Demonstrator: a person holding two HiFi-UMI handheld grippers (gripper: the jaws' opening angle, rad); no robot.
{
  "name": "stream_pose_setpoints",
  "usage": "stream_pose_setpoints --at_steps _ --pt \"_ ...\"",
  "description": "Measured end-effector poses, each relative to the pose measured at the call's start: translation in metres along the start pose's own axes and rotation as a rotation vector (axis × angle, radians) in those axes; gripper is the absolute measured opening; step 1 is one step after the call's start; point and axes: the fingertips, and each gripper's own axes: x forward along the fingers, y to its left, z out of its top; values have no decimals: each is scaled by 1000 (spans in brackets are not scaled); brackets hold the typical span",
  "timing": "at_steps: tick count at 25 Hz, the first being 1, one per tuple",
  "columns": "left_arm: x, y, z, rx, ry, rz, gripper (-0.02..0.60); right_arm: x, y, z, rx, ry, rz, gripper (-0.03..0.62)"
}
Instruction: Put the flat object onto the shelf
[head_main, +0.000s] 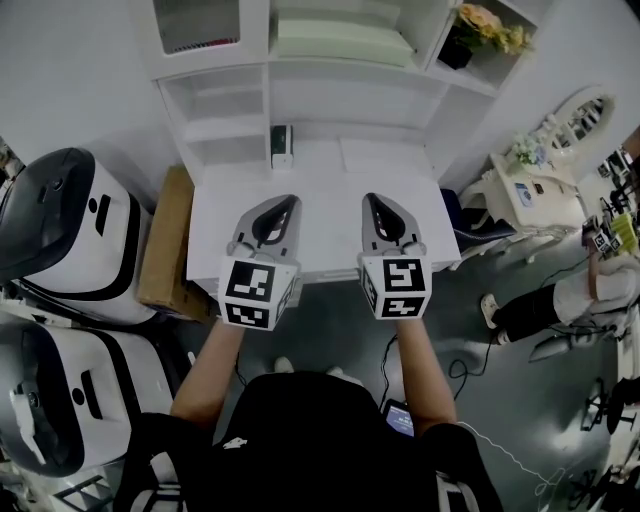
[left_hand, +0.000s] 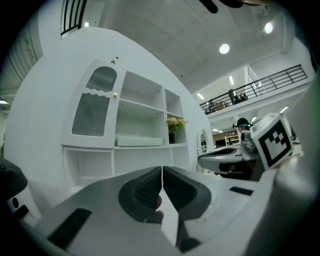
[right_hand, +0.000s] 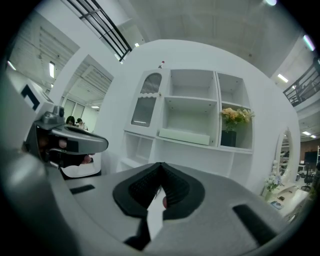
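Observation:
A pale green flat box (head_main: 340, 41) lies on the middle shelf of the white shelf unit (head_main: 215, 92). It also shows in the left gripper view as the flat box (left_hand: 139, 141) and in the right gripper view as the flat box (right_hand: 184, 136). My left gripper (head_main: 287, 204) and right gripper (head_main: 371, 201) hover side by side over the white desk top (head_main: 322, 195), well short of the shelf. The left gripper (left_hand: 162, 171) is shut with nothing between its pads. The right gripper (right_hand: 160, 168) is shut and empty too.
A black pot of yellow flowers (head_main: 473, 30) stands in the right shelf bay. A small dark device (head_main: 281, 146) sits at the back of the desk. A cardboard box (head_main: 166, 240) and white machines (head_main: 70, 230) flank the left side. A person (head_main: 560, 296) is at the right.

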Motion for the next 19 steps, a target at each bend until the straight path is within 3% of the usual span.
stream_pose_setpoints --at_steps 19 --pt "17 -18 3 11 9 17 9 1 -18 -3 13 -9 34 0"
